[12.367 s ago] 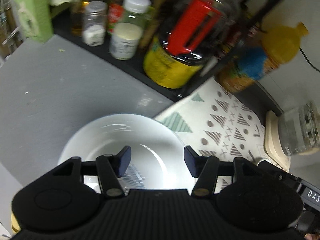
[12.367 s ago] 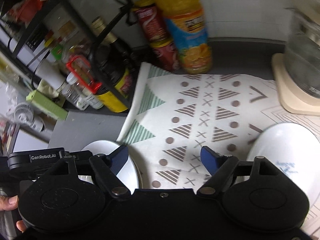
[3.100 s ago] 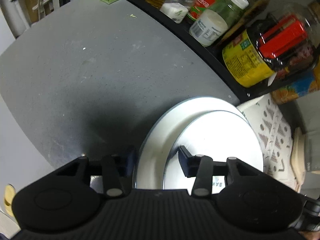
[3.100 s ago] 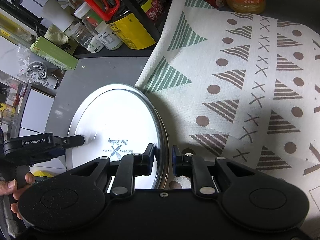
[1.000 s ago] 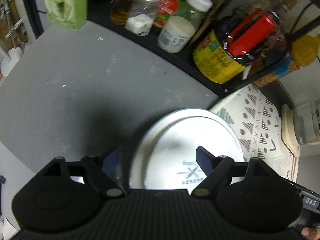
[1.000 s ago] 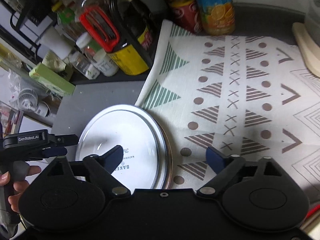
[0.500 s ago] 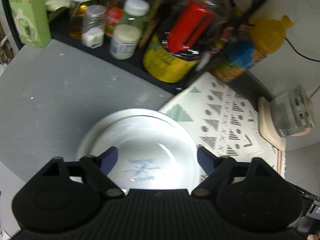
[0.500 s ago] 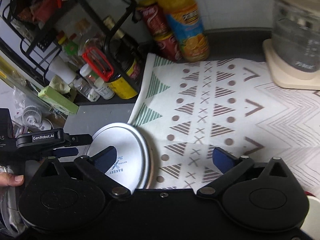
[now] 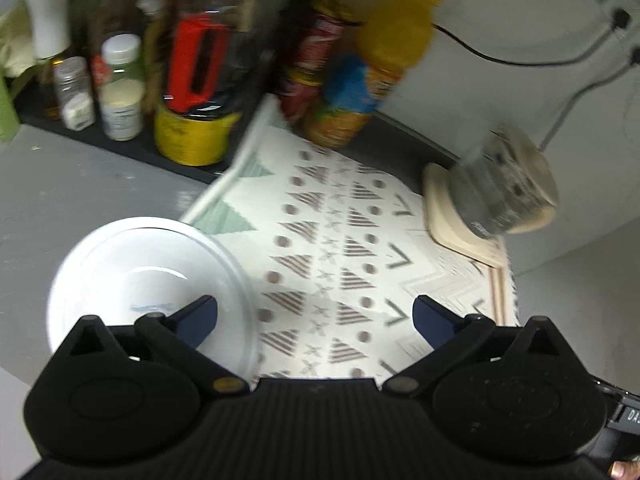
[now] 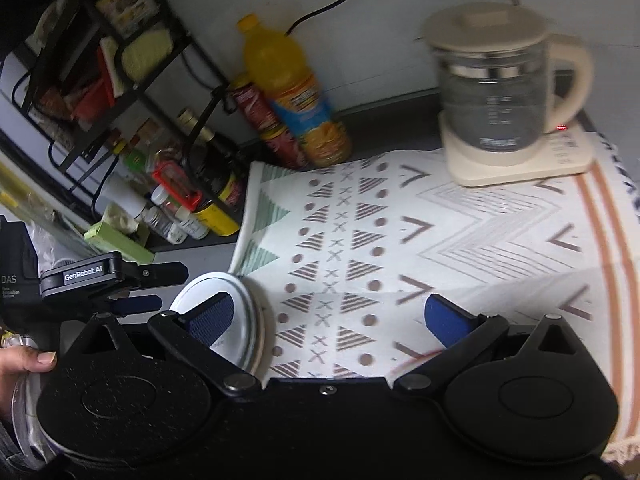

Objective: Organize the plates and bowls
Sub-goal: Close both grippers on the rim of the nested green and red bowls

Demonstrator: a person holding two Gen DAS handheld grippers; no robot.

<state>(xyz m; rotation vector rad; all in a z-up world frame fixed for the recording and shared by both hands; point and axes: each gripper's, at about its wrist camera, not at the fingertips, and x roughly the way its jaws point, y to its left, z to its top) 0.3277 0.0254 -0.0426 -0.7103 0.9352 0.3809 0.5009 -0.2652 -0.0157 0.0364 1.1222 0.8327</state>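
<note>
Both grippers hang released: the left gripper, whose jaws have just been opening, is spread wide with nothing between its pads, and the right gripper likewise grips nothing. White plates sit stacked on the grey counter, their edge against the patterned mat; the blur makes it hard to count them, perhaps two or three. A kettle stands at the mat's far corner, a juice bottle by the wall.
</note>
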